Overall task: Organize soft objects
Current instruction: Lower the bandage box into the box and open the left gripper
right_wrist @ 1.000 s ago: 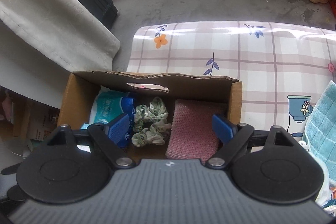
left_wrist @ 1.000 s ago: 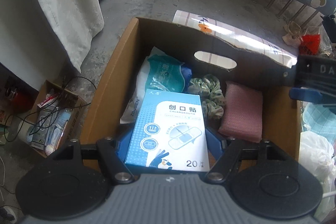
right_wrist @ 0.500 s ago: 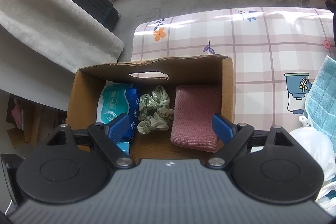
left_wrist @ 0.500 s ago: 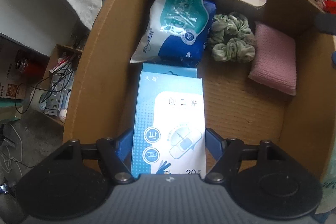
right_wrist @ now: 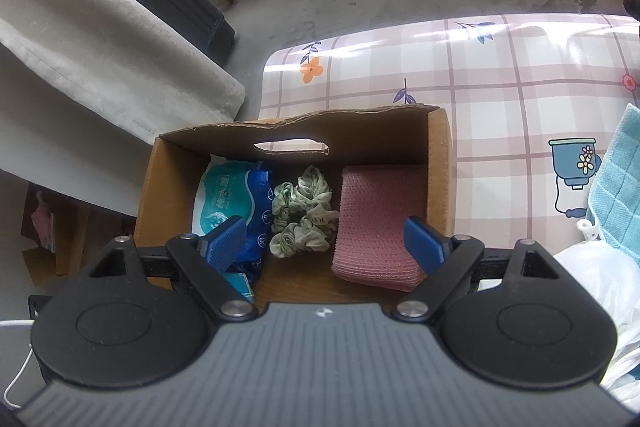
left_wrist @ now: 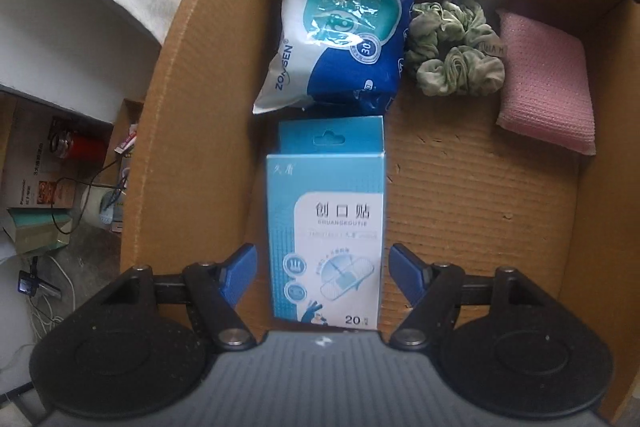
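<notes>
Jaws of the left gripper (left_wrist: 322, 269) stand wide, a blue pad on each side of a blue bandage box (left_wrist: 326, 227) with a visible gap to either pad, so the box appears released and lying flat on the floor of the cardboard box (left_wrist: 460, 195), near its left wall. Just beyond the bandage box lies a blue and white wipes packet (left_wrist: 340, 31), its near edge touching or almost touching the box top. To the right of the packet sit green scrunchies (left_wrist: 454, 53), and right of those a pink sponge cloth (left_wrist: 546, 83) against the right wall. The far wall has a handle cutout. The right gripper (right_wrist: 324, 245) hovers above the cardboard box, jaws wide and holding nothing. Beyond and to the right, the desk (right_wrist: 480, 87) wears a checked floral cover, with a teal towel (right_wrist: 620, 179) at its right edge. Four items look packed; the towel may be left to sort.
</notes>
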